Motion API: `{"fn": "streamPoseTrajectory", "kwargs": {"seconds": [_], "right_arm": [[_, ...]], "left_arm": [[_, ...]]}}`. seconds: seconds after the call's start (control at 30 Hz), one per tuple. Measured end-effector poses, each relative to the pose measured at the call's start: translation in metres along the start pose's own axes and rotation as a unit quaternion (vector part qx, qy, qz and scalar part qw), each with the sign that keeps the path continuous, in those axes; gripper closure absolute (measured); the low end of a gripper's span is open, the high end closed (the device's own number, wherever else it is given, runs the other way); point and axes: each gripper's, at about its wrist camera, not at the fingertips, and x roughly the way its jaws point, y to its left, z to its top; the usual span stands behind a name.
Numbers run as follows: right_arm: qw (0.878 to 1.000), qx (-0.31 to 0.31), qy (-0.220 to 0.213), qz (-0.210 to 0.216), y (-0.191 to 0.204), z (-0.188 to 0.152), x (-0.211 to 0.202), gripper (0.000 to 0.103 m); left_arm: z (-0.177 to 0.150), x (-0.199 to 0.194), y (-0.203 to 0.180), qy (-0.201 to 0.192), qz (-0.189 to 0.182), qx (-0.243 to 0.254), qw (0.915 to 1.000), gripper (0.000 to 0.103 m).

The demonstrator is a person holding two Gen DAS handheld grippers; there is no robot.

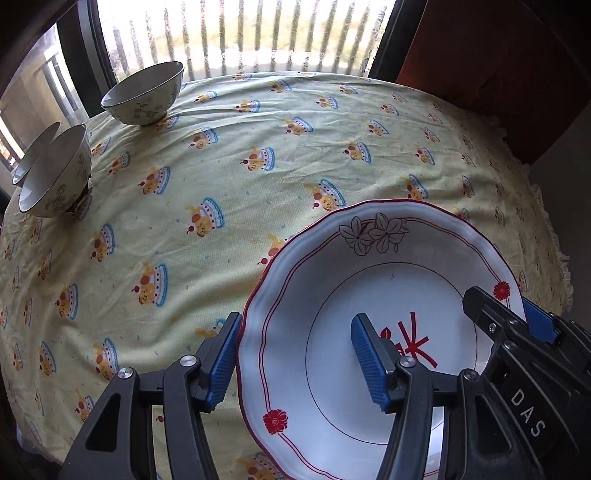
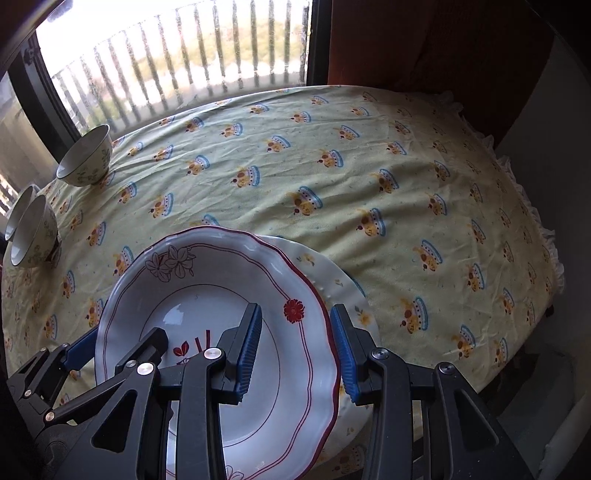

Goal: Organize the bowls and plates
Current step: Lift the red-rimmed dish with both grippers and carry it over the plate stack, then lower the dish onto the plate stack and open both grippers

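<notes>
A white plate with a red scalloped rim and flower print (image 1: 332, 295) (image 2: 207, 295) lies on a pale plate with yellow flowers (image 2: 332, 273) at the table's near edge. My left gripper (image 1: 295, 365) is open, its jaws straddling the red-rimmed plate's left rim. My right gripper (image 2: 295, 354) is open, straddling the same plate's right rim; it also shows in the left wrist view (image 1: 517, 317). One floral bowl (image 1: 144, 94) (image 2: 85, 157) stands at the far left. Two more bowls (image 1: 55, 173) (image 2: 31, 229) sit close together at the left edge.
The table wears a yellow cloth with a cake print (image 1: 258, 158) (image 2: 369, 166). A barred window (image 1: 240, 33) is behind it. A red-brown chair back (image 1: 498, 62) (image 2: 443, 48) stands at the far right.
</notes>
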Motion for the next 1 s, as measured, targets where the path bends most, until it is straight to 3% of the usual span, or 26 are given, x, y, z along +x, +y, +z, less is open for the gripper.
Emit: {"fn": "streamPoseTrajectory", "kwargs": {"seconds": [0.17, 0.43, 0.7, 1.0], "right_arm": [[0.999, -0.011, 0.029, 0.029, -0.016, -0.009, 0.02, 0.06], [0.996, -0.042, 0.025, 0.071, -0.029, 0.001, 0.028, 0.06], [0.994, -0.064, 0.033, 0.08, -0.043, 0.011, 0.043, 0.06], [0.993, -0.071, 0.039, 0.091, -0.049, 0.011, 0.053, 0.06]], "left_arm": [[-0.006, 0.004, -0.013, -0.014, 0.039, -0.013, 0.9991, 0.042], [-0.005, -0.006, -0.028, -0.039, 0.075, -0.049, 0.9953, 0.043], [-0.003, 0.007, -0.04, -0.02, 0.081, -0.071, 0.9939, 0.043], [-0.004, 0.01, -0.049, -0.031, 0.11, -0.072, 0.9908, 0.043]]}}
